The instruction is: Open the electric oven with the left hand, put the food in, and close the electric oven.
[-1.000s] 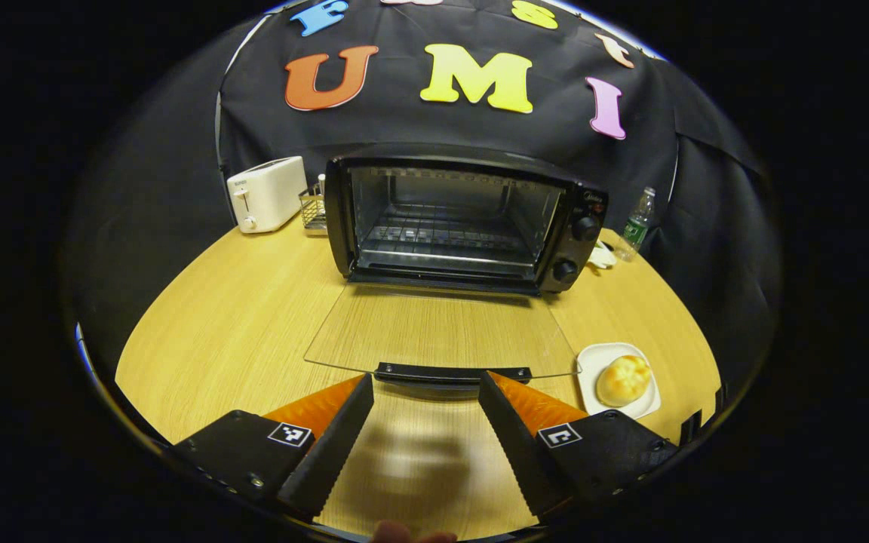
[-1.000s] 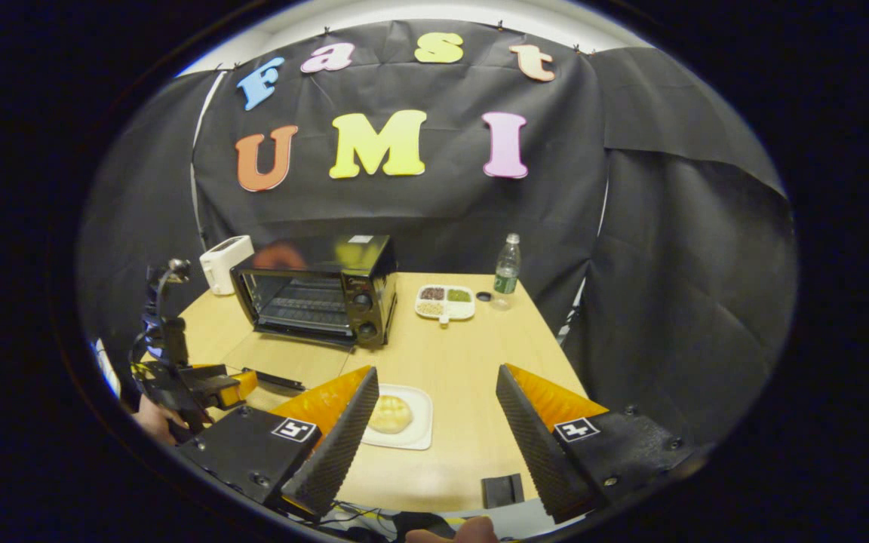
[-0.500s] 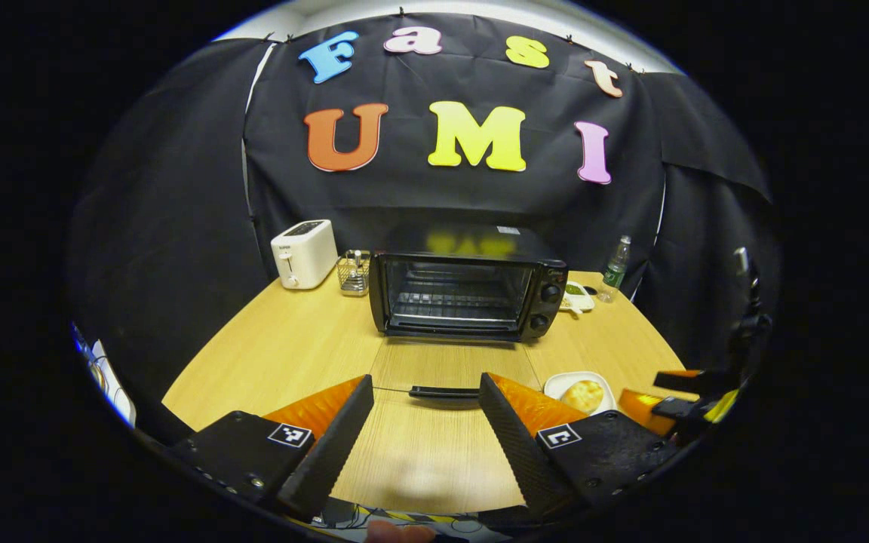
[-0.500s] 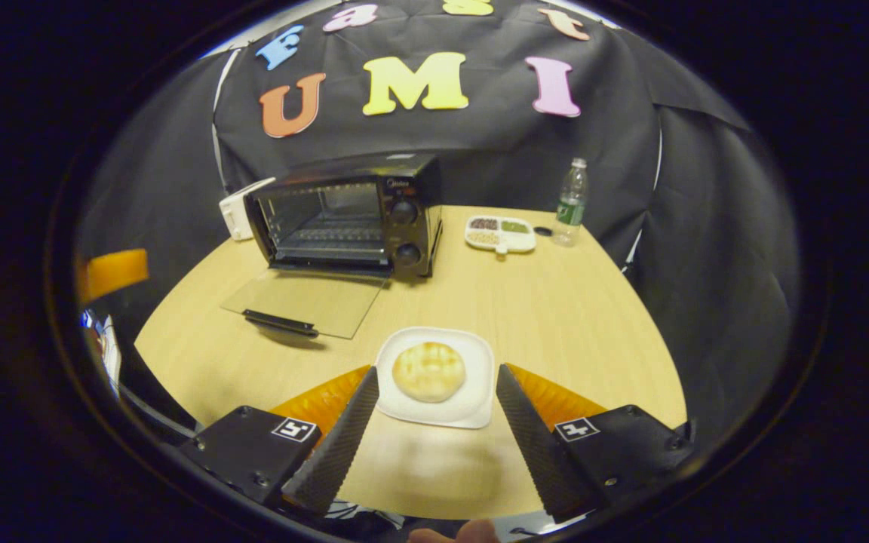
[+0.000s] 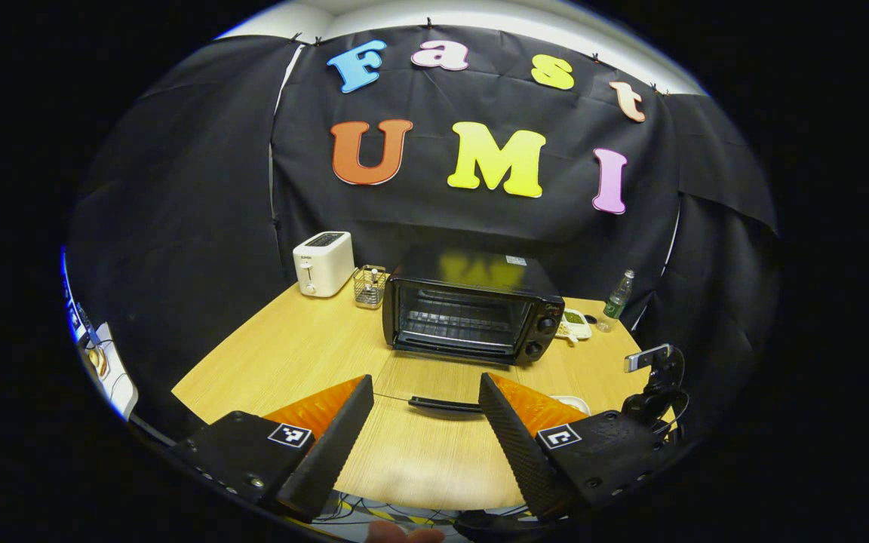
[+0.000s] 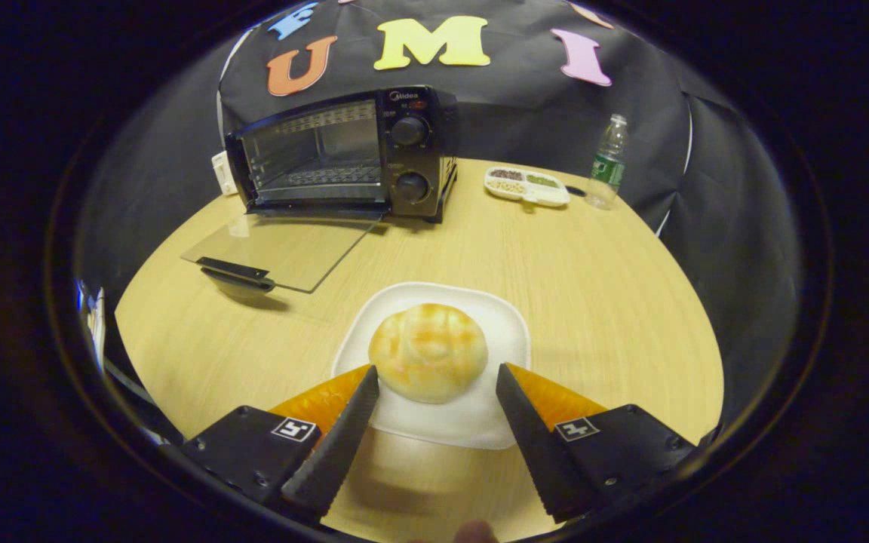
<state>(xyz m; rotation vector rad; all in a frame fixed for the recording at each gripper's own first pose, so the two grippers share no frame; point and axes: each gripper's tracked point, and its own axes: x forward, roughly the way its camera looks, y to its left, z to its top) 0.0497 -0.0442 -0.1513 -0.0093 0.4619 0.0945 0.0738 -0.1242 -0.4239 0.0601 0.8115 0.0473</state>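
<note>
We have the right gripper [image 6: 434, 392] spread wide, one finger on either side of the round golden bread bun [image 6: 428, 360], not yet touching, so that closing would take it across its middle. The bun sits on a white square plate [image 6: 506, 324] directly below and ahead of this gripper. Ahead and to its left stands the black electric oven [image 6: 344, 154], its glass door [image 6: 284, 253] folded flat onto the light wooden desk [image 6: 593, 302], leaving the cavity free for loading. We hold the left gripper [image 5: 423, 422] apart too, empty, with the door's black handle [image 5: 446, 405] just ahead between its fingers.
</note>
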